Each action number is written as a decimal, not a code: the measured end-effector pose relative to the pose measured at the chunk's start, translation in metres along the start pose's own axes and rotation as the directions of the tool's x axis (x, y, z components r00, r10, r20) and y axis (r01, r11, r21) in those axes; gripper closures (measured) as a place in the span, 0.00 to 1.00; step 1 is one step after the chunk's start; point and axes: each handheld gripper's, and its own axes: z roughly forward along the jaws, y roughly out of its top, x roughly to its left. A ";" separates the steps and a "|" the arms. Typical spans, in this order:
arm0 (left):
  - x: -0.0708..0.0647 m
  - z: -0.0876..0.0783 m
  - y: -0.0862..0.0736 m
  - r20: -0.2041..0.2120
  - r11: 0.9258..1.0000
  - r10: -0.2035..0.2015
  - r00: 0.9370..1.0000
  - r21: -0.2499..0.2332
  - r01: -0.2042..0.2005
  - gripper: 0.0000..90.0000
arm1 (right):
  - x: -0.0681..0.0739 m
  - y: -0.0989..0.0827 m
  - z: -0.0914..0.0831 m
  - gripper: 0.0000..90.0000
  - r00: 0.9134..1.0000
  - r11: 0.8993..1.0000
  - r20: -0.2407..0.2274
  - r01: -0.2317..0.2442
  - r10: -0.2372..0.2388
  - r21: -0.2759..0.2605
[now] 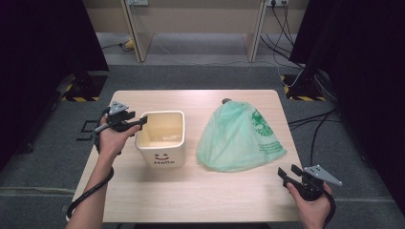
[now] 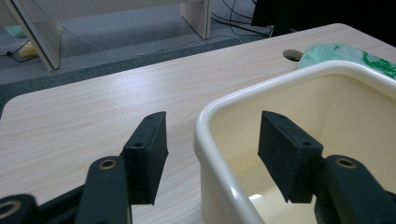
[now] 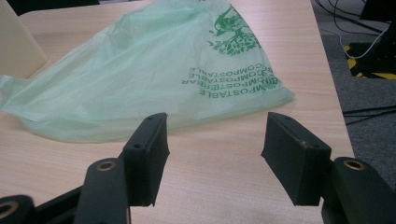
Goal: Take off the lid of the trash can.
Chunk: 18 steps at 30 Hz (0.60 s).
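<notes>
1. The left gripper [image 1: 142, 120] straddles the near-left rim of the cream bin [image 1: 161, 138], which stands left of centre on the table [image 1: 191, 191]. One jaw is inside the wall and one outside, and neither pad presses yet, so the gripper is open around the rim.
2. To do this step well, sink the jaws a little lower over the rounded lip before closing, so the pads meet the flat wall rather than the curve. Squeeze squarely, or the bin may tip.
3. The right gripper [image 1: 287, 174] is open and empty, resting near the table's right front corner, well apart from the green compostable bag [image 1: 239, 138] lying crumpled to the right of the bin.
4. The left gripper view shows the gap between each pad and the bin wall, which the high view is too far off to give.
5. The right gripper view shows the bag's printed lettering and its loose near edge; the high view alone shows both hands at once.
</notes>
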 end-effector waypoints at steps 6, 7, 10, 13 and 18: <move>0.000 0.008 0.004 -0.015 0.999 -0.012 1.000 0.039 0.012 0.55 | 0.000 0.000 0.000 0.44 1.000 1.000 -0.002 -0.002 0.002 -0.001; 0.000 0.008 0.004 -0.015 0.999 -0.012 1.000 0.039 0.012 0.57 | 0.000 0.000 0.000 0.44 1.000 1.000 -0.002 -0.002 0.002 -0.001; -0.001 0.011 0.005 -0.017 0.998 -0.009 1.000 0.057 0.010 0.60 | 0.000 0.000 0.000 0.44 1.000 1.000 -0.005 0.000 0.000 0.000; -0.003 0.012 0.007 -0.031 0.996 -0.006 1.000 0.094 0.009 0.65 | 0.000 -0.001 0.000 0.44 1.000 1.000 -0.009 -0.006 0.006 0.005; -0.005 0.014 0.008 -0.041 0.994 -0.009 0.999 0.107 0.013 0.69 | 0.000 -0.001 0.000 0.44 1.000 1.000 -0.010 -0.005 0.005 0.006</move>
